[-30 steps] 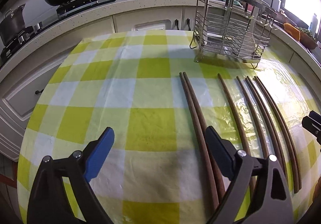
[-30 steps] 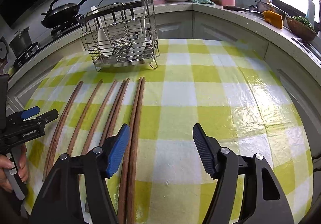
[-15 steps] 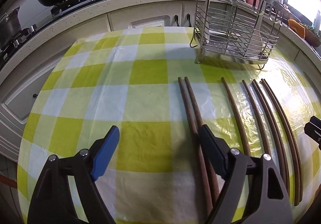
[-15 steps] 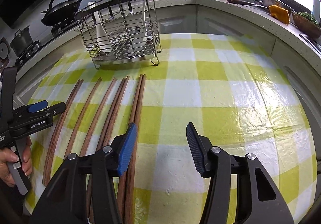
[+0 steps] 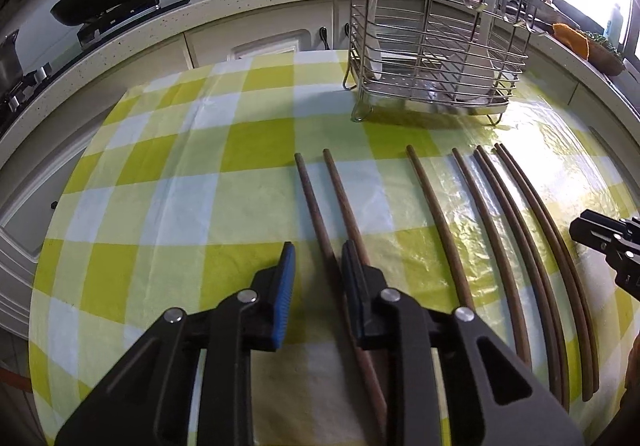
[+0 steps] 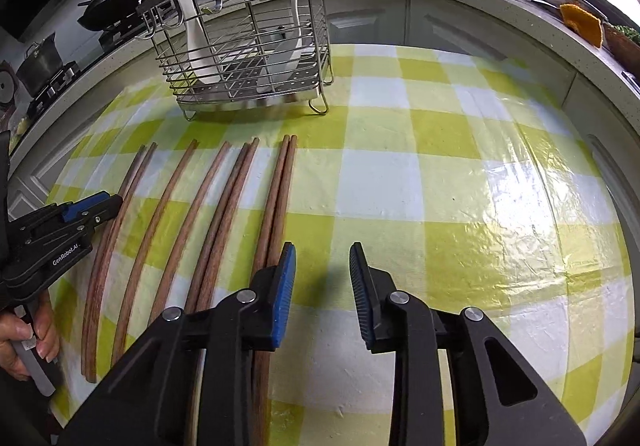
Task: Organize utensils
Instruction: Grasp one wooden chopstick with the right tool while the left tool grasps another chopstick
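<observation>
The left gripper (image 5: 316, 270) is partly open, and one long brown wooden chopstick (image 5: 320, 222) lies between its fingers. The right gripper (image 6: 322, 278) is partly open and holds nothing; two more chopsticks (image 6: 276, 202) lie just left of it. A shiny wire rack (image 6: 244, 46) stands ahead.

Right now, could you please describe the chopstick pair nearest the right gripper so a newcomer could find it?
Start at the wire rack on the checked tablecloth. Eight chopsticks lie fanned in front of it. The pair is the rightmost, two sticks touching, beside bare cloth.
</observation>
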The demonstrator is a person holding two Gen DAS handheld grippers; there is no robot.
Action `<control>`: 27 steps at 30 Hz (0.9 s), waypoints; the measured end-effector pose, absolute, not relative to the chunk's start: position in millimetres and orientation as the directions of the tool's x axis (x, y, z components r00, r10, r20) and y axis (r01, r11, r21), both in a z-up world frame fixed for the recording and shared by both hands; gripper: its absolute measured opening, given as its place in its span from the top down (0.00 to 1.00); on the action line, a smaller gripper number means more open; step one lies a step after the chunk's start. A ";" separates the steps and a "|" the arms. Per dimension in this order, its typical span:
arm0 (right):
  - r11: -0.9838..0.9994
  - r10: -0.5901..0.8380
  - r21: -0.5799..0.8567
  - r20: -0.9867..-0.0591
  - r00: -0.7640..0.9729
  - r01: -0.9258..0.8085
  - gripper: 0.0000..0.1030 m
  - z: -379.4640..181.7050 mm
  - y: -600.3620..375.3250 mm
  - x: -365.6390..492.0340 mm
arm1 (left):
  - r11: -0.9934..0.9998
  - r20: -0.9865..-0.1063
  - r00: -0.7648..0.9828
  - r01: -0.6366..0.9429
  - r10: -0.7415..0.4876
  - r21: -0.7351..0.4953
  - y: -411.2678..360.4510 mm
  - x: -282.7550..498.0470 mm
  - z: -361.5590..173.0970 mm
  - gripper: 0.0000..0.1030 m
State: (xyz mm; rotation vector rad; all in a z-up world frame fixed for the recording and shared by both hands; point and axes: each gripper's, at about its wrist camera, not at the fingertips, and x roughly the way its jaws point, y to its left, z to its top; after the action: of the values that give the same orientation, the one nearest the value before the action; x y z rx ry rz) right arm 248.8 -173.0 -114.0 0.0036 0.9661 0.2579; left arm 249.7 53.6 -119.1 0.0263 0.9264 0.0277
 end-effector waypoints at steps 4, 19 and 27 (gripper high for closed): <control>0.966 0.226 0.116 -0.810 0.541 -0.231 0.73 -111.8 -165.0 251.4 | 1.000 -0.797 0.603 -0.008 0.023 0.023 55.8 249.5 -119.2 0.77; 0.968 0.168 0.043 -0.847 0.505 -0.249 0.77 -117.3 -139.8 271.4 | 1.000 -0.795 0.606 -0.001 -0.010 -0.013 60.2 255.2 -119.4 0.77; 0.963 0.131 -0.004 -0.868 0.478 -0.269 0.92 -116.8 -128.7 280.2 | 1.000 -0.800 0.600 0.015 -0.008 0.002 50.0 257.3 -120.0 0.85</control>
State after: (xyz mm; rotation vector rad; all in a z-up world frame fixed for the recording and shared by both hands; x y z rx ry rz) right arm 280.2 -128.7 -116.8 -0.1467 1.0447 0.2452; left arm 257.3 50.0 -120.0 0.0088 0.9271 -0.0136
